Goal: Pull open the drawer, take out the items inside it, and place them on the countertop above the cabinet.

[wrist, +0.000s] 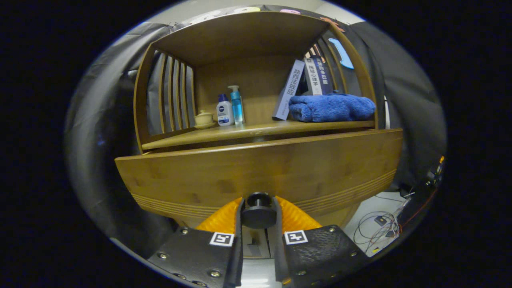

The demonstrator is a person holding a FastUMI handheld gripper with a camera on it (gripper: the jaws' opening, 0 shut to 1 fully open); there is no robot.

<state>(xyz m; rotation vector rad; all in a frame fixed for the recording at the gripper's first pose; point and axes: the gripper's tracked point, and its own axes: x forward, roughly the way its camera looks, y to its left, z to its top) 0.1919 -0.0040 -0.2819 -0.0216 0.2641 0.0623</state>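
- Right in front of the gripper [258,208], the wooden drawer [256,172] fills the cabinet's lower half, its front standing a bit proud of the countertop [256,130].
- Looks stiff and fairly heavy, so pull straight and steady.
- The knob [258,212] is the only grab point; both fingers are clamped on it.
- Can't see inside the drawer, so no clue what's in there.

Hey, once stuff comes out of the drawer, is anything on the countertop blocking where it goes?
Partly. The gripper grips the drawer knob. The countertop carries a blue towel, books, bottles and a cup; its middle looks free.
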